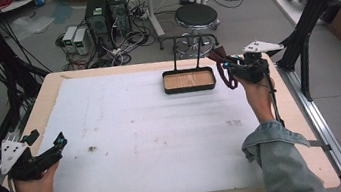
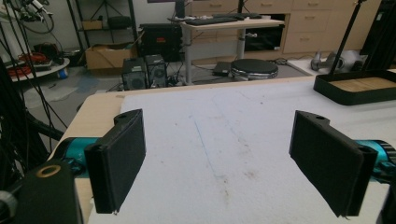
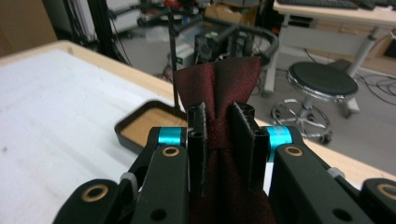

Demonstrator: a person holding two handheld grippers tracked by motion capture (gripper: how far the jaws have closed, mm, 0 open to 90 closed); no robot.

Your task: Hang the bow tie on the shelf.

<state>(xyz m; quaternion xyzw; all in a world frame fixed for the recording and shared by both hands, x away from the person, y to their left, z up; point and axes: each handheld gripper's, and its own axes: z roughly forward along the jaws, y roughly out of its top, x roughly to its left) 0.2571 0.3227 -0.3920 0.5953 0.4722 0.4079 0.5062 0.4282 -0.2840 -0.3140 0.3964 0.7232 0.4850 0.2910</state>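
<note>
My right gripper point(image 1: 222, 62) is held up at the table's far right, just right of the black tray point(image 1: 190, 88). Its jaws are shut on a dark red ribbon-like cloth point(image 3: 223, 93), which fans out above the fingertips and hangs down in a loop point(image 1: 230, 78) under the gripper. In the right gripper view the tray point(image 3: 135, 122) with its wooden floor lies below and left of the jaws. My left gripper point(image 1: 58, 141) rests low at the near left, over the white mat point(image 1: 153, 128). Its pads point(image 2: 122, 154) stand wide apart with nothing between them.
The tray carries a thin black wire stand point(image 1: 186, 48) rising at its back. A round stool point(image 1: 196, 16) and computer towers point(image 1: 106, 11) sit on the floor beyond the far edge. Black frame posts point(image 1: 317, 4) rise at the right. A small dark smudge point(image 1: 92, 149) marks the mat.
</note>
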